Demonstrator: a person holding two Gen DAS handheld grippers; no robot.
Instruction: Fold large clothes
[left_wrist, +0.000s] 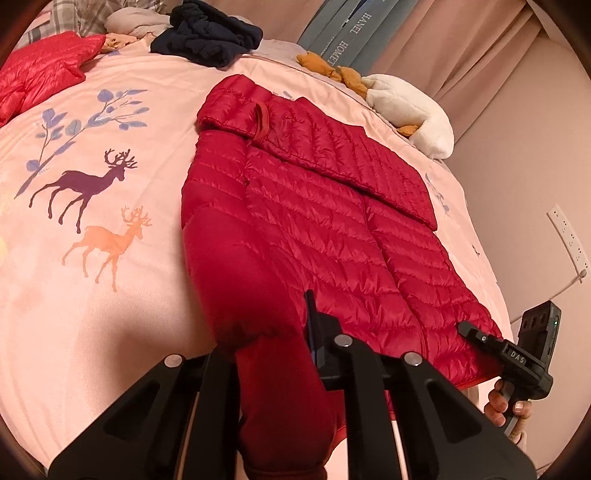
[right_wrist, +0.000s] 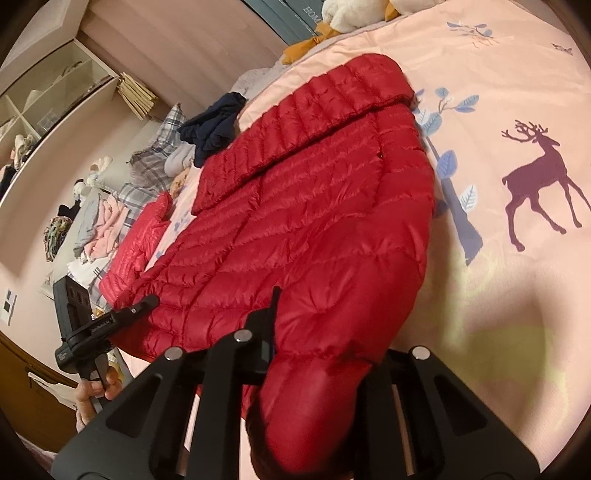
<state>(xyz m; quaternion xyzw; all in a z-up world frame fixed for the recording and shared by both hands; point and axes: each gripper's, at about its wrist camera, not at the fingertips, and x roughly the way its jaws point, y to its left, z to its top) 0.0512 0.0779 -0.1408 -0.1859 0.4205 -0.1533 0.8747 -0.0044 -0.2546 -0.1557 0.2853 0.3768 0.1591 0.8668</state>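
**Both grippers clamped on the hem corners of the red jacket**

A dark red quilted down jacket (left_wrist: 332, 221) lay spread on the pink bed cover printed with deer and blue leaves (left_wrist: 92, 258), collar end toward twelve o'clock in the left wrist view, with one sleeve folded across its chest. The left gripper (left_wrist: 280, 350) was closed on a bunch of the jacket's red fabric at the near hem, the cloth bulging between its black fingers. In the same view, the right gripper (left_wrist: 476, 332) sat at four o'clock, pinching the opposite hem corner (the person's hand around its handle was visible below it).

From the right wrist view, the right gripper (right_wrist: 325, 354) held a thick fold of the jacket (right_wrist: 314, 206) between its fingers, and the left gripper (right_wrist: 147, 302) bit the hem at nine o'clock.

Beyond the jacket lay a crumpled navy garment (left_wrist: 210, 33) at twelve o'clock, a brighter red puffer garment (left_wrist: 40, 70) at ten o'clock, and a white plush toy with orange parts (left_wrist: 406, 103) at two o'clock.
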